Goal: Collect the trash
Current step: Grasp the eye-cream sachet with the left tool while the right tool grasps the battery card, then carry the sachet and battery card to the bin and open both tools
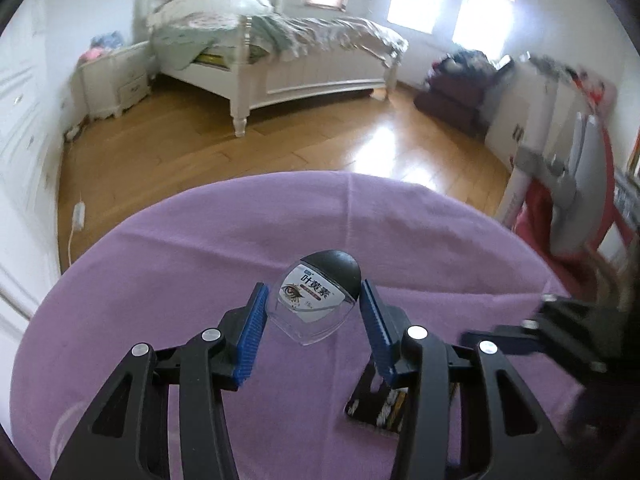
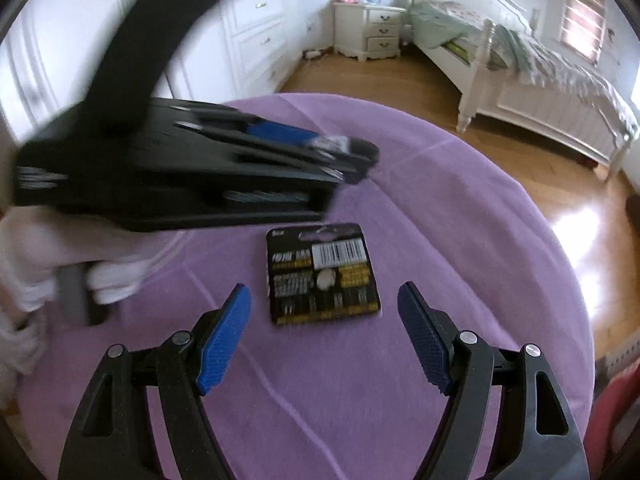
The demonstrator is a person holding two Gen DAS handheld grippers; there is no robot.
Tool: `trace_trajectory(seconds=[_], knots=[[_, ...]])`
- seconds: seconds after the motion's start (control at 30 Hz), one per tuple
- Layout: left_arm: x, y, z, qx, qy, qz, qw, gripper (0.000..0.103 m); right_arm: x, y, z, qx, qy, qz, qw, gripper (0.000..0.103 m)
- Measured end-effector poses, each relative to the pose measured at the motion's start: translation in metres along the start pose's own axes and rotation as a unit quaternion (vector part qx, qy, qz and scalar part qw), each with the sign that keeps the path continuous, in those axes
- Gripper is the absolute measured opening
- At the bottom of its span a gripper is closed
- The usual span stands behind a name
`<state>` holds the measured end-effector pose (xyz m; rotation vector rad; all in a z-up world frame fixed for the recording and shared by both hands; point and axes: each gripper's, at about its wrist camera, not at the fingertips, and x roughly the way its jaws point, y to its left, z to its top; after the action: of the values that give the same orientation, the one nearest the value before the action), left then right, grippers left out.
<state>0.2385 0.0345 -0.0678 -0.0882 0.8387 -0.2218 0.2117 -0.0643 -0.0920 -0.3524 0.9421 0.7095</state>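
**Counting two pieces of trash on the purple table**

Looking along my left gripper (image 1: 312, 312), I count one clear bottle (image 1: 314, 304) with a black cap and a white label, lying on the purple cloth (image 1: 240, 240) near the middle of the round table. It sits between my two blue pads (image 1: 252, 336). The left pad is right against the bottle's side; on the right I can make out a narrow gap beside the cap, so I cannot say the jaws are pressing yet. No second bottle shows.

One black-and-yellow card (image 2: 323, 274), a flat blister pack with a barcode, lies flat on the cloth toward the near edge of the table, just right of the bottle as my left camera sees it. There it is partly hidden under my left gripper's right finger.

My right gripper (image 2: 324, 336) hangs over that card with its jaws spread wide and nothing between them; the card lies just beyond the two blue fingertips, touching neither.

That makes two items on the table: one bottle, one card. Two grippers are over it, each with two pads. From the right camera, my left gripper appears blurred over the far left of the table, held by one white-gloved hand (image 2: 60, 256).
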Motion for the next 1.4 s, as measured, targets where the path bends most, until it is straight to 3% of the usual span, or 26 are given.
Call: trace_trajectory(seconds=[0.1, 0.27, 0.43, 0.57, 0.6, 0.67, 0.9, 1.1, 1.4], knots=[[-0.018, 0.005, -0.004, -0.015, -0.012, 0.001, 0.9998, 0.046, 0.006, 0.001, 0.006, 0.005, -0.004, 0.004, 1.0, 0.062], [-0.049, 0.004, -0.017, -0.026, -0.031, 0.002, 0.9992, 0.046, 0.0, -0.002, 0.002, 0.043, 0.005, -0.001, 0.999, 0.06], [-0.076, -0.017, -0.032, -0.022, -0.043, -0.013, 0.9988, 0.046, -0.05, -0.027, -0.023, 0.136, -0.056, 0.032, 0.989, 0.06], [-0.089, -0.045, -0.039, -0.01, -0.049, -0.039, 0.998, 0.046, -0.119, -0.054, -0.063, 0.239, -0.135, 0.056, 0.96, 0.06], [-0.093, -0.059, -0.041, -0.003, -0.05, -0.049, 0.9975, 0.046, -0.119, -0.054, -0.063, 0.239, -0.135, 0.056, 0.96, 0.06], [-0.097, -0.079, -0.044, 0.007, -0.052, -0.062, 0.9967, 0.046, -0.149, -0.063, -0.085, 0.271, -0.167, 0.05, 0.947, 0.06], [-0.097, -0.166, -0.052, 0.039, -0.051, -0.129, 0.9895, 0.046, -0.259, -0.094, -0.19, 0.375, -0.272, -0.019, 0.886, 0.06], [-0.083, -0.248, -0.057, 0.071, -0.04, -0.185, 0.9794, 0.046, -0.323, -0.12, -0.278, 0.432, -0.308, -0.099, 0.841, 0.06], [-0.067, -0.363, -0.076, 0.142, -0.02, -0.245, 0.9588, 0.046, -0.362, -0.163, -0.376, 0.505, -0.327, -0.167, 0.781, 0.061]])
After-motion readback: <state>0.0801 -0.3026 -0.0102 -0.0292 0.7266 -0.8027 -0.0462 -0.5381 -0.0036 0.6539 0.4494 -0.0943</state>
